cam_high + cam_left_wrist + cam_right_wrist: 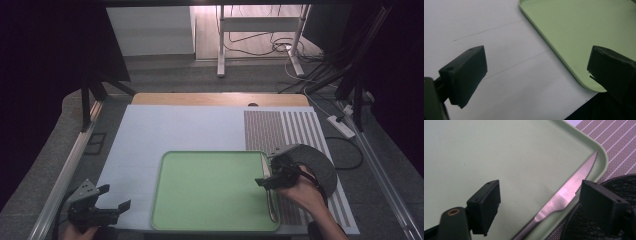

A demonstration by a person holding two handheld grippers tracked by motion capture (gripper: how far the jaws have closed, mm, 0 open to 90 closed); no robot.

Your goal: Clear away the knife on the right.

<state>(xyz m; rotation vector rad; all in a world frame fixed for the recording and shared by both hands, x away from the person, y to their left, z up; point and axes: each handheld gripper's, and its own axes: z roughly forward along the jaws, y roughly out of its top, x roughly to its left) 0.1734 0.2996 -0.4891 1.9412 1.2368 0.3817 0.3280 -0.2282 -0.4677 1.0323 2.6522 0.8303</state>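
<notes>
A knife [564,195] is seen lying inside a green tray [210,195] beneath the spread jaws of the right gripper [267,181].

In the high view, the knife is glimpsed as a thin line along the tray's right rim, with a grey felt piece [312,162] just beside it on a striped mat [280,130]. In the left gripper view, the left gripper [534,75] is shown spread over white paper [474,25], the tray's corner beside it. In the right gripper view, the serrated blade is revealed against the tray wall, untouched between the jaws.
</notes>
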